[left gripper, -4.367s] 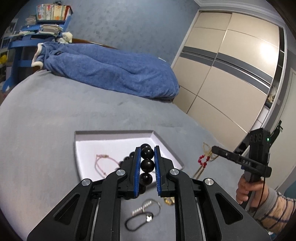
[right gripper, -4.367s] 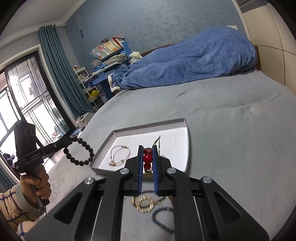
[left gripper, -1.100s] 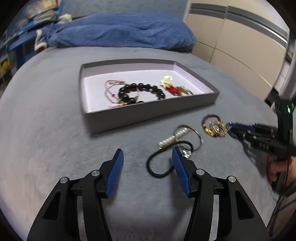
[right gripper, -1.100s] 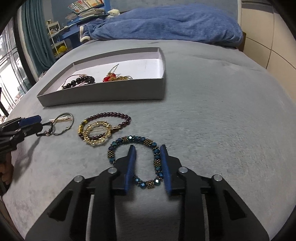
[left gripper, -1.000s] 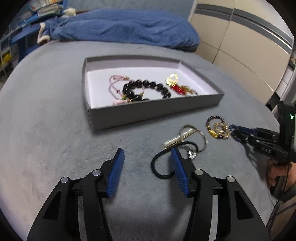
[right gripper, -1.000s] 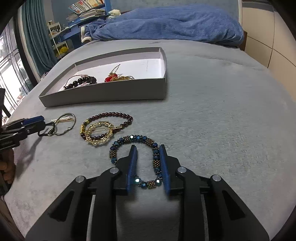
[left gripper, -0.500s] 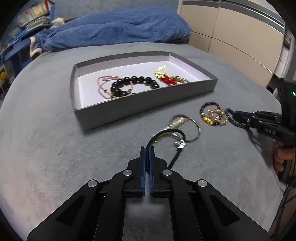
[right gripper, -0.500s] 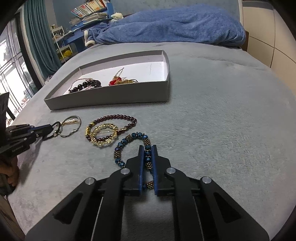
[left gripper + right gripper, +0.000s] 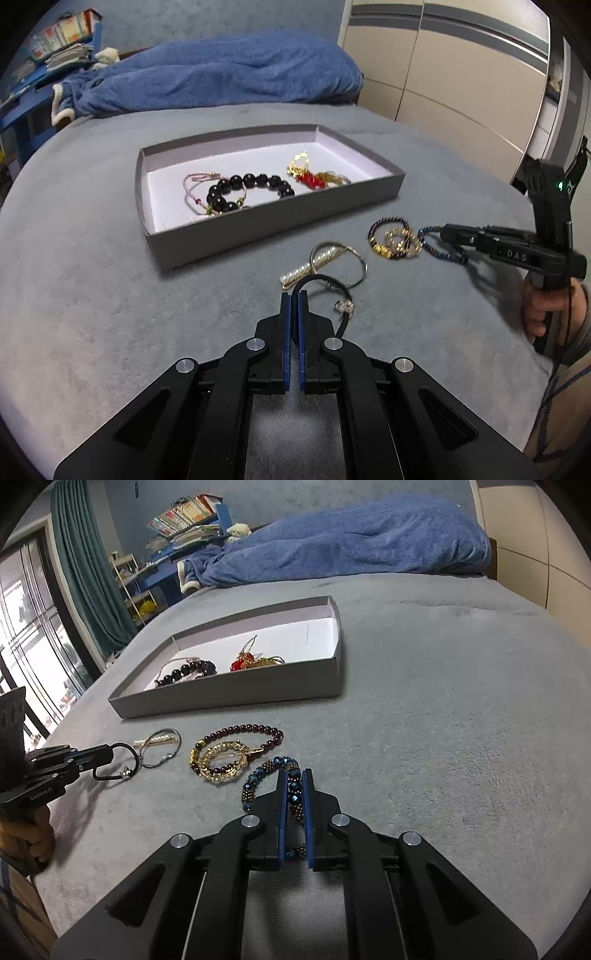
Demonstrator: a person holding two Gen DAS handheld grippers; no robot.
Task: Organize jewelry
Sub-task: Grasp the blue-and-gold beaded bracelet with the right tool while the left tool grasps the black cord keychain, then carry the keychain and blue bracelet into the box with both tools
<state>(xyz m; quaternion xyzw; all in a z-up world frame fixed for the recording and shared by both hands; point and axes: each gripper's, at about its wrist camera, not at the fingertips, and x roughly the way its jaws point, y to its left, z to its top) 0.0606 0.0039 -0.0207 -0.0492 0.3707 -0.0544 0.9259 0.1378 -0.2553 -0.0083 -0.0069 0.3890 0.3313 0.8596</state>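
A grey box tray (image 9: pixel 258 229) (image 9: pixel 236 698) on the grey bed holds a black bead bracelet (image 9: pixel 251 188), a pink cord bracelet (image 9: pixel 194 192) and a red and gold piece (image 9: pixel 314 177). My left gripper (image 9: pixel 294 295) is shut on a black cord bracelet (image 9: pixel 332 286) (image 9: pixel 122 757) with a small charm, in front of the tray. My right gripper (image 9: pixel 294 775) is shut on a blue bead bracelet (image 9: pixel 269 771) (image 9: pixel 439 247). A pearl clip on a thin wire ring (image 9: pixel 325 260), a dark red bead bracelet (image 9: pixel 243 734) and a gold ring piece (image 9: pixel 221 762) lie between the grippers.
A blue blanket (image 9: pixel 221 77) lies bunched at the far end of the bed. Beige wardrobe doors (image 9: pixel 461 74) stand at the right. A blue shelf with books (image 9: pixel 184 520) and teal curtains (image 9: pixel 85 572) stand at the left by the window.
Both grippers, open a second ago, have closed: the left on the black cord bracelet, the right on the blue bead bracelet. Both have since lifted slightly. The black and red bracelets held earlier lie in the tray.
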